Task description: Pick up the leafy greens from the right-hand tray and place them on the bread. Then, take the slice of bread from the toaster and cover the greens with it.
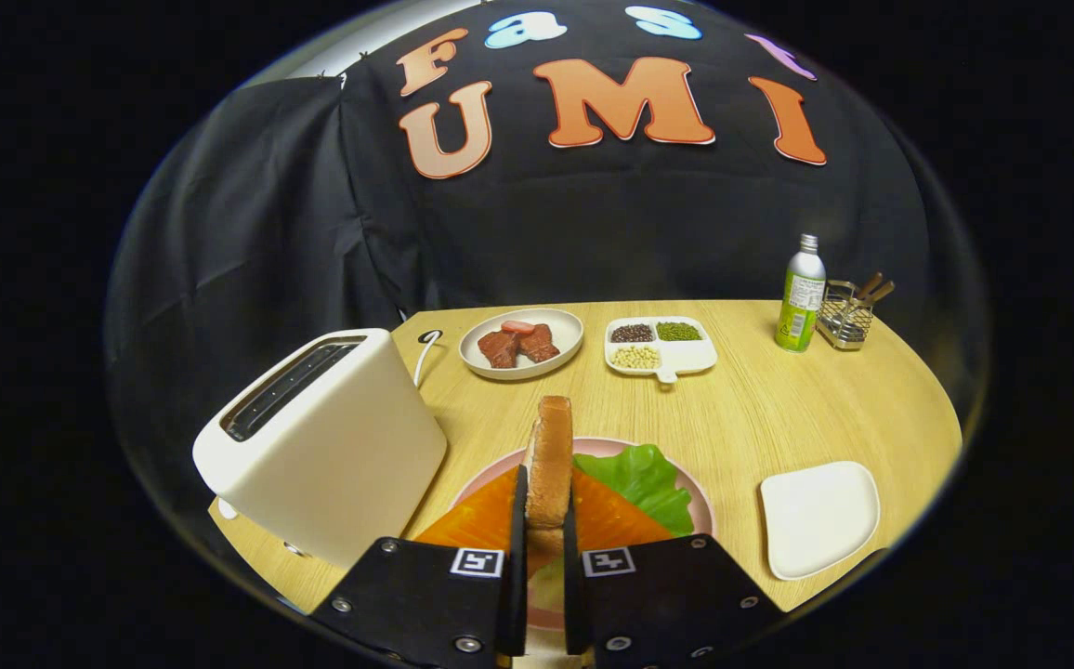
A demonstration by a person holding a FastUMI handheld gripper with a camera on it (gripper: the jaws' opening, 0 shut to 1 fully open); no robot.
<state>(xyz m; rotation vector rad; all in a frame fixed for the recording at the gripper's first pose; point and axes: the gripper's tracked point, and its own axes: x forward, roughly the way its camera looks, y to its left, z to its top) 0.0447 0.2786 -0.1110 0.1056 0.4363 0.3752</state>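
A slice of toasted bread (549,465) stands on edge between the two black fingers of the hand-held gripper (544,557), whose jaws are closed down to the slice's thickness and press on both its faces. The slice hangs above a pink plate (700,506) at the near edge of the wooden bench (760,409), just ahead of the fingers.

On that plate lie the leafy greens (644,478), spread to the right of the held slice and resting against an orange wedge-shaped layer (481,520) that covers most of the plate; what lies under it cannot be made out. The white toaster (333,446) stands just left of the plate, its slot (291,386) dark and, as far as can be seen, with no bread in it. To the right, a white square tray (820,516) sits bare.

Judged from this, the first half of the job looks finished (greens off the tray and onto the plate), and the bread is out of the toaster. What appears to remain is to lay the slice flat over the greens and let go.

Farther back stand a round plate of red meat pieces (520,344), a divided dish of beans (658,346), a green bottle (801,295) and a wire holder with utensils (848,311).
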